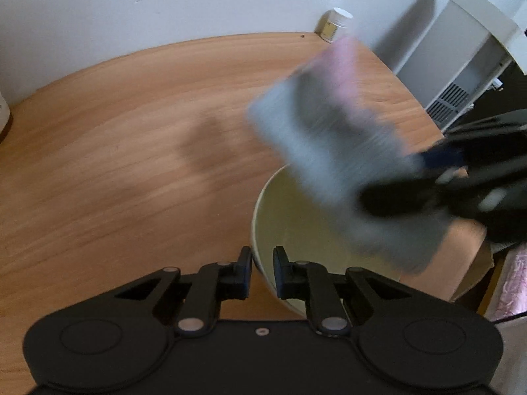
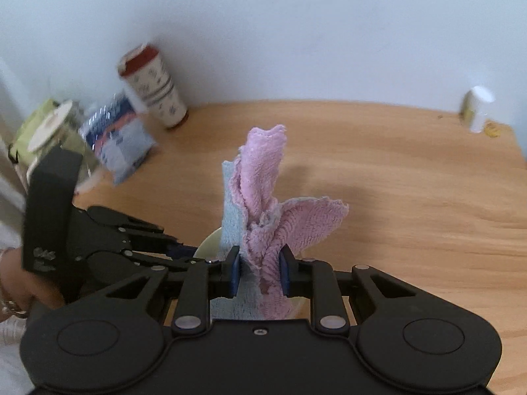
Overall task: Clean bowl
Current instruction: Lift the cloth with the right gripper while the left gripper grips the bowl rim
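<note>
Tongs, cloth and bowl near the desk's front edge

Left tongs [image 1: 262, 271] grip the pale bowl [image 1: 290, 217] by its rim, fingers either side. We see the right tongs [image 2: 259, 271] clamped on a pink-and-blue cloth [image 2: 263, 204] above the bowl on the desk [image 2: 411, 181].

Cloth [image 2: 263, 204]: fuzzy terry, pink/blue. Counter [image 1: 131, 131]: smooth matt wood grain. Bowl [image 1: 286, 217]: smooth, slight sheen. Right gripper [image 2: 260, 271]: matt black plastic w/ metal pins.
</note>
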A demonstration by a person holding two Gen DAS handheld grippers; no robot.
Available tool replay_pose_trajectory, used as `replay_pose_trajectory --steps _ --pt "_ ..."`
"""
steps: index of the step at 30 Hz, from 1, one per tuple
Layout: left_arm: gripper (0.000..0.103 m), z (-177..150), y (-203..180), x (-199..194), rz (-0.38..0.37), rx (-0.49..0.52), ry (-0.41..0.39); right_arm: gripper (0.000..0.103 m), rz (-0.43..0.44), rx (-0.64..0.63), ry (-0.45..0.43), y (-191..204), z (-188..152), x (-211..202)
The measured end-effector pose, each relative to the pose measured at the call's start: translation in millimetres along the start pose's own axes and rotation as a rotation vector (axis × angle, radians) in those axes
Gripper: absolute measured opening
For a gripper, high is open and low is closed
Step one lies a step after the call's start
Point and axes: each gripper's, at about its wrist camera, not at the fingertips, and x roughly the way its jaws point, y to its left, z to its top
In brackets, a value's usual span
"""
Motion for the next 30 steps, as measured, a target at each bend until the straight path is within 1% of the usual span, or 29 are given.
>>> replay_pose_trajectory --steps 3,5,8,10,12,15,19,21,26,30 --pt "0.013 -5 -2 -4 -0.02 0.028 -0.001 0.026 0.002 -0.054 0.044 7 -4 18" --pt "0.013 -7 1 -8 -0.031 0.027 -0.014 0.026 -0.01 -0.106 0.07 13 -5 30" --pt "0.013 -7 2 -9 -0.033 0.065 -0.02 0.026 -0.054 -0.195 0.096 23 -8 43" --pt "0.014 -7 3 -10 -0.04 0.079 -0.019 0.026 -0.072 -0.206 0.088 26 -13 45" --pt "0.014 -7 0 -14 -0.043 0.089 -0.016 0.026 -0.071 -0.21 0.078 25 -17 45" --pt "0.014 -7 -2 -15 -0.044 0.137 -0.014 0.025 -0.08 -0.238 0.083 24 -20 51" --pt "0.014 -3 2 -16 -0.074 0.161 -0.01 0.024 -0.103 -0.256 0.075 23 -25 57" --pt "0.015 -3 3 -17 -0.088 0.166 -0.007 0.024 -0.097 -0.245 0.066 20 -27 59" --pt "0.015 -1 5 -17 -0.11 0.184 -0.004 0.024 -0.121 -0.302 0.093 19 -31 74" --pt "0.016 2 5 -16 -0.113 0.196 0.001 0.023 -0.137 -0.335 0.103 21 -33 81"
